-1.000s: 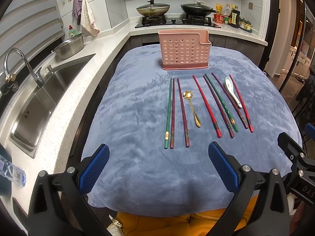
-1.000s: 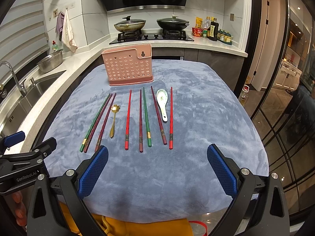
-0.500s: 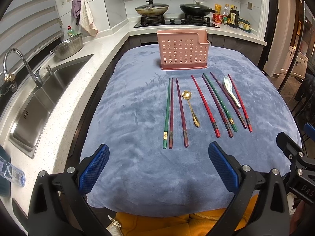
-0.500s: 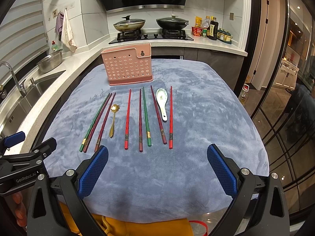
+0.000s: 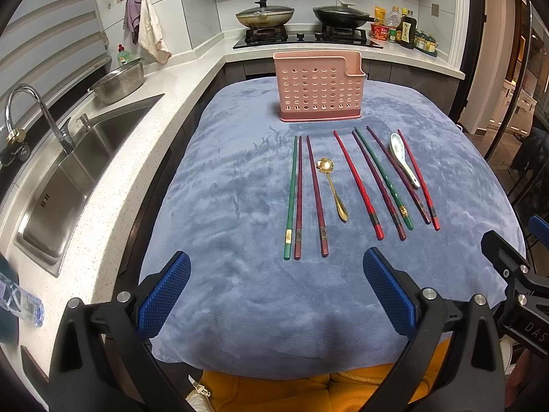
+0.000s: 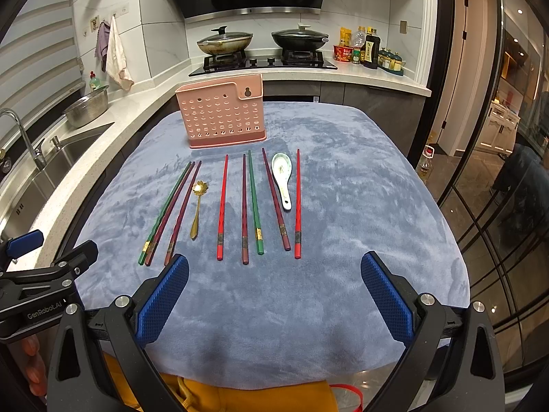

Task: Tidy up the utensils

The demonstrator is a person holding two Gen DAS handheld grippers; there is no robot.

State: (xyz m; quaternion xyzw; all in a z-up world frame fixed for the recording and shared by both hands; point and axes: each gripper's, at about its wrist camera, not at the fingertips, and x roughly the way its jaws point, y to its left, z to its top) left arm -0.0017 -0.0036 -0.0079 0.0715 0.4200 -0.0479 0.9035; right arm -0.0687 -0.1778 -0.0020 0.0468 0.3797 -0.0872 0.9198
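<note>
A pink perforated utensil holder [image 5: 319, 91] [image 6: 223, 116] stands upright at the far side of the blue cloth [image 5: 240, 189] [image 6: 343, 189]. In front of it lie several chopsticks [image 5: 298, 195] [image 6: 222, 206] in red, green and dark maroon, side by side. Among them are a gold spoon [image 5: 331, 185] [image 6: 197, 207] and a white ceramic spoon [image 5: 403, 159] [image 6: 283, 176]. My left gripper [image 5: 276, 295] hovers open over the near edge of the cloth, nothing between its fingers. My right gripper [image 6: 274, 297] is likewise open and empty, just short of the chopstick ends.
A steel sink [image 5: 79, 158] with a tap and a metal bowl [image 5: 118, 80] lie along the left counter. Two lidded pans [image 6: 224, 43] sit on the hob behind, with bottles [image 6: 369, 51] to the right. A glass door [image 6: 497, 189] is on the right.
Both grippers have eased slightly forward toward the utensils; the holder and chopsticks sit a little lower in the right view. Nothing on the cloth has moved.
</note>
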